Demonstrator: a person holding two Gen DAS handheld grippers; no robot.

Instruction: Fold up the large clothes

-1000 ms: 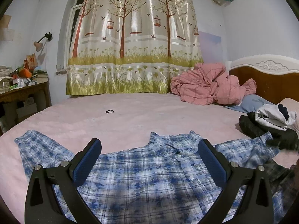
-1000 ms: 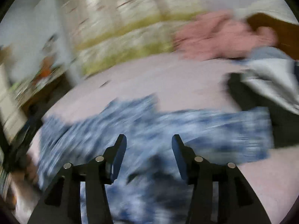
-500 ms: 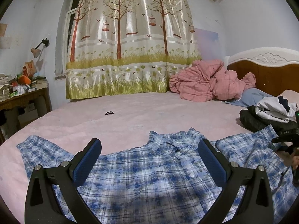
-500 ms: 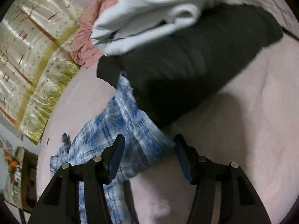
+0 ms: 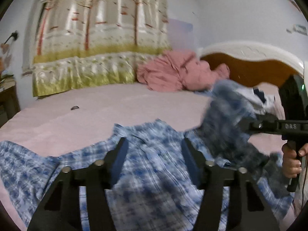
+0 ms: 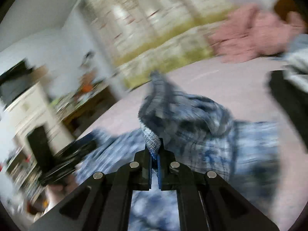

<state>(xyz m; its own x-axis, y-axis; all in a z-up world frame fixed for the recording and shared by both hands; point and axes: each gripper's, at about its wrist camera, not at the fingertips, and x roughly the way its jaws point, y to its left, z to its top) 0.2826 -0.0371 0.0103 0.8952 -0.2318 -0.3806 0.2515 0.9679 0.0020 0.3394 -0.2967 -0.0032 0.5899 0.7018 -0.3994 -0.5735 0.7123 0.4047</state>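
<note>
— While the blue plaid shirt [image 5: 146,173] lay spread on the pink bed [image 5: 96,111], how were the jaws seen?

— The right gripper [image 6: 154,152] was clamped on a raised sleeve [image 6: 152,140]; the left gripper [image 5: 154,154], just narrowed, was held apart over the shirt's chest, nothing pinched.

— What was crowded nearby?

— A pink quilt [image 5: 173,73] was heaped by the headboard [image 5: 250,67]; dark and white clothes [image 6: 288,88] were piled beside the lifted sleeve.
</note>
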